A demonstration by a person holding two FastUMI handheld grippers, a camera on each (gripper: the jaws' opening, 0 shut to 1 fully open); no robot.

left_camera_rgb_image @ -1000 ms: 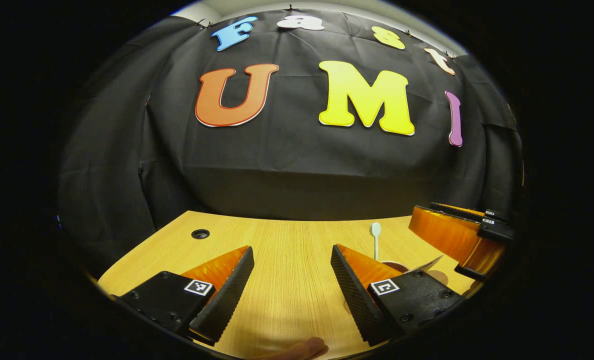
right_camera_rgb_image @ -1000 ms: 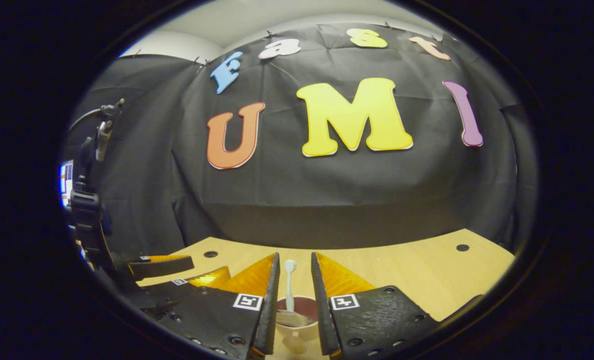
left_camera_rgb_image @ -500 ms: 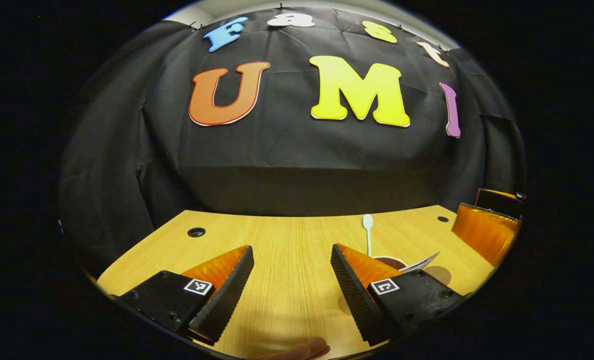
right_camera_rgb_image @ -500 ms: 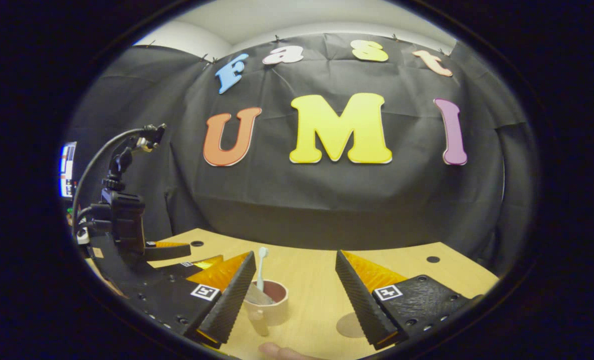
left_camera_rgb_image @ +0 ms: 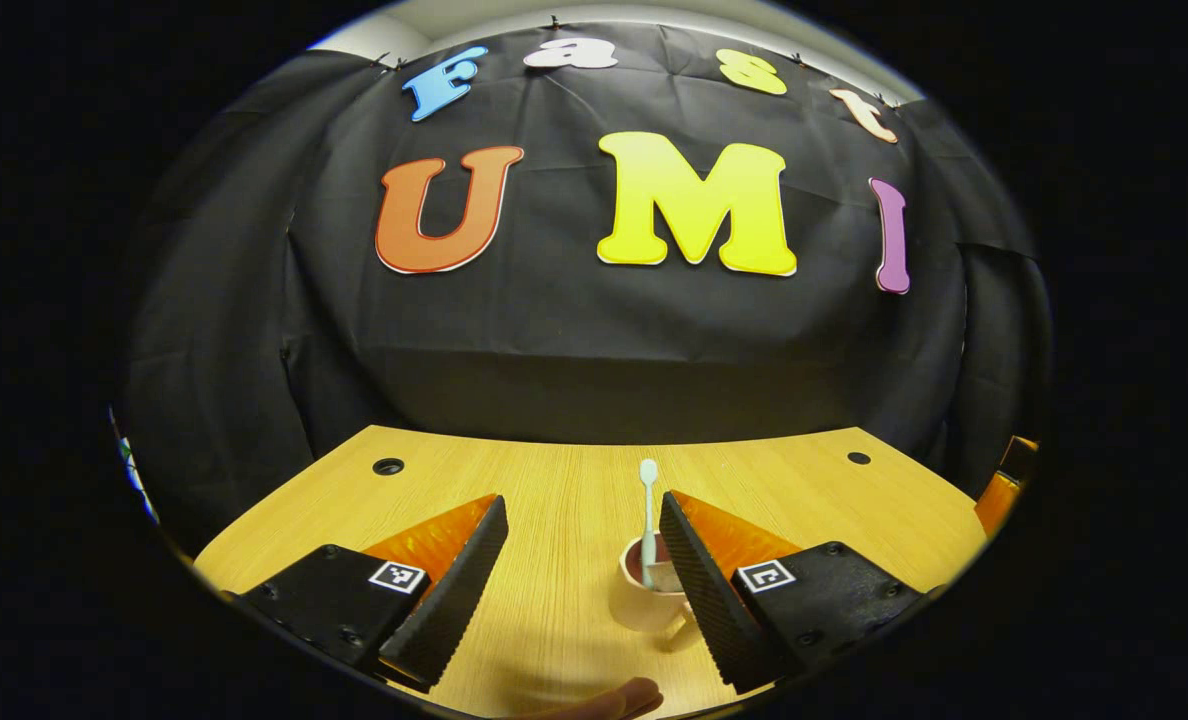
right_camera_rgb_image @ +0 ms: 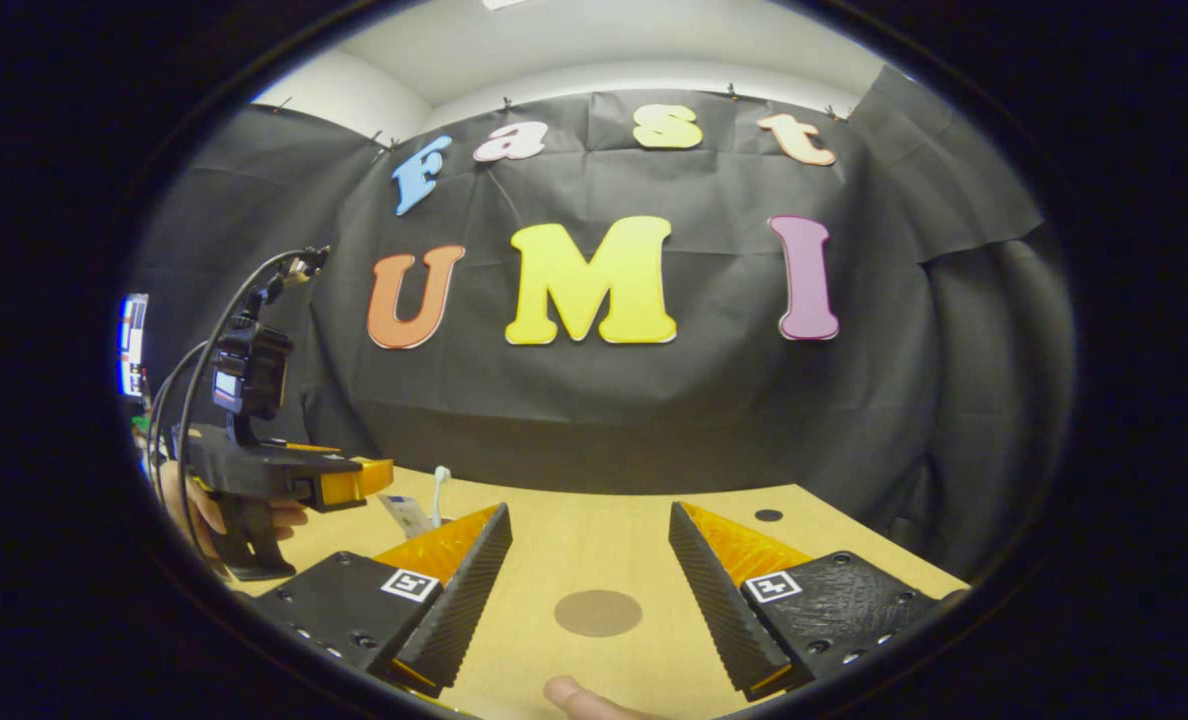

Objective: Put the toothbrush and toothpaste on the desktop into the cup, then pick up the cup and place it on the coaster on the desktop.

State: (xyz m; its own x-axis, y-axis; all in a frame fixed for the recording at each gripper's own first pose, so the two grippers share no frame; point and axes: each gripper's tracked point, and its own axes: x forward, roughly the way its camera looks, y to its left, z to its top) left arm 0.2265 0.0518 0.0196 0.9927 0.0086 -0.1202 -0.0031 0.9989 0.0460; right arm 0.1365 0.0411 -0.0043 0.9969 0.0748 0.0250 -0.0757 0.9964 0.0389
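Note:
A pale cup (left_camera_rgb_image: 644, 603) stands on the wooden desk between my left gripper's (left_camera_rgb_image: 582, 515) open fingers, close beside the right-hand one. A white toothbrush (left_camera_rgb_image: 647, 505) stands upright in it, and a toothpaste tube's end (left_camera_rgb_image: 666, 576) shows at the rim. In the right gripper view, a round brown coaster (right_camera_rgb_image: 597, 612) lies on the desk between my right gripper's (right_camera_rgb_image: 590, 520) open fingers, which hold nothing. The toothbrush head (right_camera_rgb_image: 441, 488) and the toothpaste tube (right_camera_rgb_image: 404, 513) stick up behind its left finger, which hides the cup. The left gripper (right_camera_rgb_image: 289, 476) hangs there, held by a hand (right_camera_rgb_image: 194, 505).
The desk (left_camera_rgb_image: 554, 480) has small round cable holes at the back left (left_camera_rgb_image: 388, 466) and back right (left_camera_rgb_image: 858, 458). A black cloth wall closes the desk's far side. Part of the right gripper (left_camera_rgb_image: 1004, 480) shows at the desk's right edge. A fingertip (right_camera_rgb_image: 579, 695) shows at the bottom.
My right gripper opened, let go of the cup and swung to the right, over the coaster. My left gripper turned toward the cup, which now stands between its fingers.

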